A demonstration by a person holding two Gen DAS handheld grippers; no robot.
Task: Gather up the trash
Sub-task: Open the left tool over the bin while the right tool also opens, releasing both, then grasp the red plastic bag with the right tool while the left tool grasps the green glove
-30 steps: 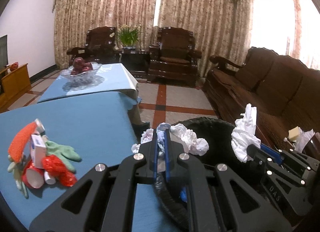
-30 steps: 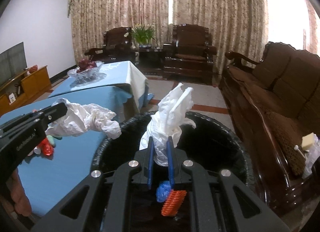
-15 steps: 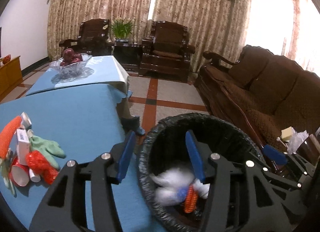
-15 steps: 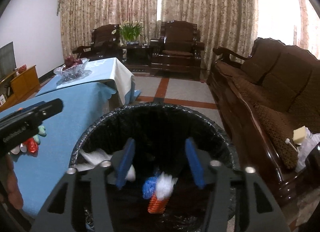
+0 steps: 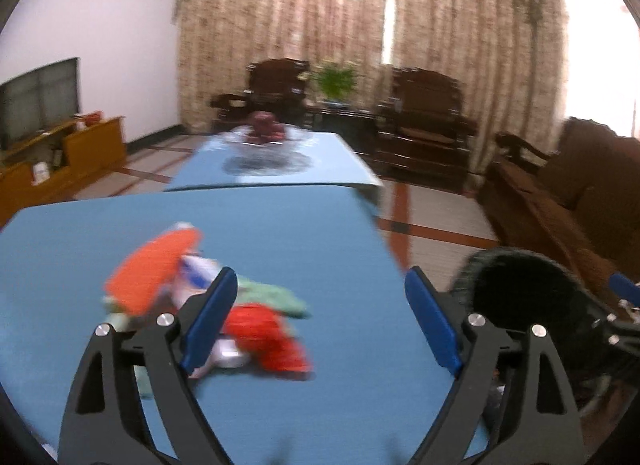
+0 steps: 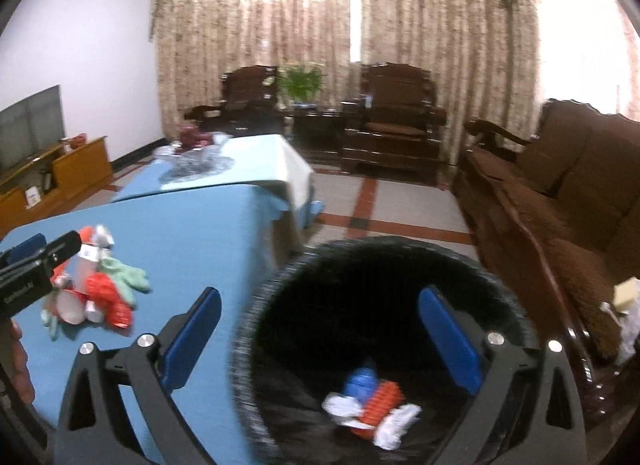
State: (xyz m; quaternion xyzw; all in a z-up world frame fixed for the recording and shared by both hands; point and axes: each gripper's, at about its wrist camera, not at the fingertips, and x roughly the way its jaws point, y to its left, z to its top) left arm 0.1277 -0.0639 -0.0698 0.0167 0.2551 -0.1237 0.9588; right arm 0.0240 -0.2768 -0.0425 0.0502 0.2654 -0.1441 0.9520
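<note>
Now the tissues (image 6: 372, 417) had been dropped into the bin (image 6: 280, 297) (both grippers (image 5: 320, 325) (image 6: 320, 337) wide open, empty), and the left was swung toward the pile (image 5: 224, 317).

The right gripper (image 6: 320, 329) hangs over the bin (image 6: 400, 261) with its blue pads (image 6: 448, 335) spread wide and nothing between them. At the bottom of the black-lined bin lie white tissues (image 6: 394, 427), an orange ribbed piece (image 6: 378, 405) and something blue (image 6: 360, 379), perhaps a cap. Left of the bin, the blue table (image 6: 192, 233) carries a pile of trash (image 6: 94, 287): red, green and white scraps, blurred. The left gripper (image 6: 32, 265) pokes in from the left edge, beside that pile. A sofa (image 6: 560, 185) stands on the right.
</note>
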